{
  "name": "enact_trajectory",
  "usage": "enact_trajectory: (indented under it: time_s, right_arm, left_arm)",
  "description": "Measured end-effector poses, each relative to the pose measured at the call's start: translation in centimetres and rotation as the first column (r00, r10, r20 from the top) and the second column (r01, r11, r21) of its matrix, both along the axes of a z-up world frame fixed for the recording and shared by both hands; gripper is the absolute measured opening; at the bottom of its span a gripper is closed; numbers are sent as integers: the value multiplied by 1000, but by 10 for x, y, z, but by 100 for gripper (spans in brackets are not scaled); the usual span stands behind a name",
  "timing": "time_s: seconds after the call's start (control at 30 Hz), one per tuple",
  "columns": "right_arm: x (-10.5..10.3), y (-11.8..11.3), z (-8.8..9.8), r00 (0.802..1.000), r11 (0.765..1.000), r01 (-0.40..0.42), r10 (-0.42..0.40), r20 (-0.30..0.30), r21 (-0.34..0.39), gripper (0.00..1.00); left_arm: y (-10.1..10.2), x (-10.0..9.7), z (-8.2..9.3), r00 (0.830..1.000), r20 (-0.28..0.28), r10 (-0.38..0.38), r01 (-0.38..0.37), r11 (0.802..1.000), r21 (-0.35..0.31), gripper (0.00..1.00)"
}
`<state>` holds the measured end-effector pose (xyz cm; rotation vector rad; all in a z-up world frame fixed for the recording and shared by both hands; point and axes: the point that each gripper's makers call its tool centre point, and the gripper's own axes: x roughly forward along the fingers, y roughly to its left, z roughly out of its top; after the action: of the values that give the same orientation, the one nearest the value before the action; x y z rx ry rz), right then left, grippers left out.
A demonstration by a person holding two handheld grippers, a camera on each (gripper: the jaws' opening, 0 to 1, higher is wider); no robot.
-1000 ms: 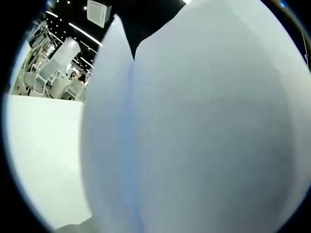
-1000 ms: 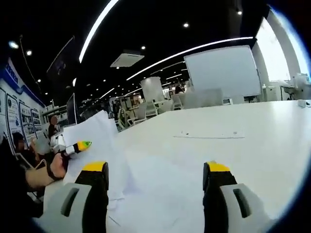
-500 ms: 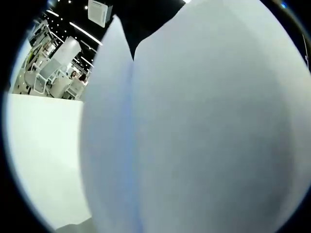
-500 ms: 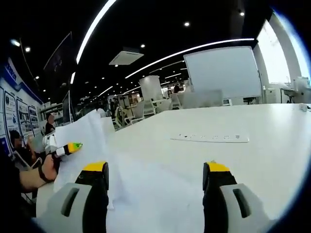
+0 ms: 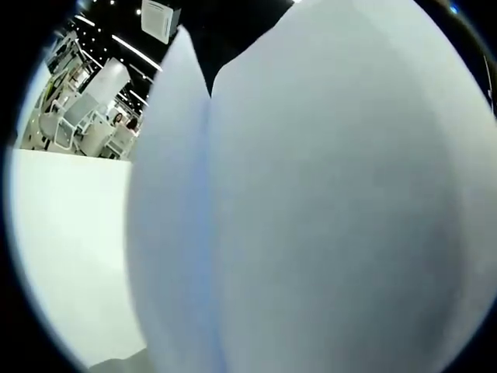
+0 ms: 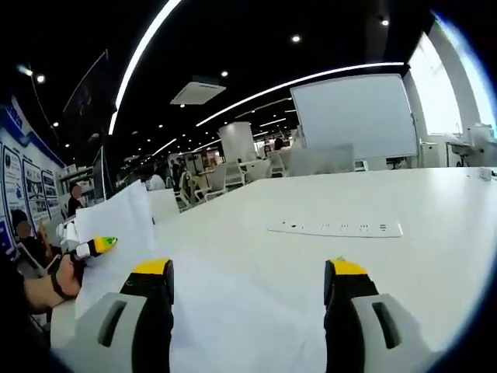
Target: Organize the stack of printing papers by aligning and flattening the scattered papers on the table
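- Left gripper view, far left: white table [image 5: 70,256] is showing bare here; chairs [image 5: 81,128] and a white column are sitting behind it under a dark ceiling.
- Left gripper view, centre to right: printing papers [image 5: 326,202] are rising upright right against the lens, with a vertical crease or sheet edge running down the left part. Own jaws are hidden behind the paper, so jaw state can't be told from this view.
- Right gripper view, far left: left gripper [image 6: 99,245] is coming in with a yellow-green tip, held in a person's hand [image 6: 64,278]. Its tip is lying against the raised sheets [image 6: 116,233], lifted edge standing up off the table. Whether its jaws are actually pinching the paper is too small to tell.
- Right gripper view, bottom centre: more white sheets [image 6: 233,318] are lying flat on the table, spreading between and in front of the right gripper [image 6: 248,272].
- Right gripper's two jaws, black with yellow tips, are standing wide apart, holding nothing, paper surface showing in the gap.
- Right gripper view, centre-right: a flat white power strip [image 6: 335,228] is lying on the table [image 6: 435,210], well apart from the papers.
- Right gripper view, upper right: a large whiteboard [image 6: 353,116] is standing behind the table; more chairs are near it.
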<state>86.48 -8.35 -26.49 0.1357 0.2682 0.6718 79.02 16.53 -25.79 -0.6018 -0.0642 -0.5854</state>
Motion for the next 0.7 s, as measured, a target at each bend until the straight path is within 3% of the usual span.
enact_trajectory:
  time_s: [0.33,0.7]
  right_arm:
    - [14,6,-4,1000,1000,21,-21,-10,9,74]
    - [22,10,-31,999,998,39,-40,-29,-46,73]
  left_arm:
    - [1,1,0,1000,1,2,-2,1000,2,7]
    - [1,1,0,1000,4,1,-1,1000,10,7]
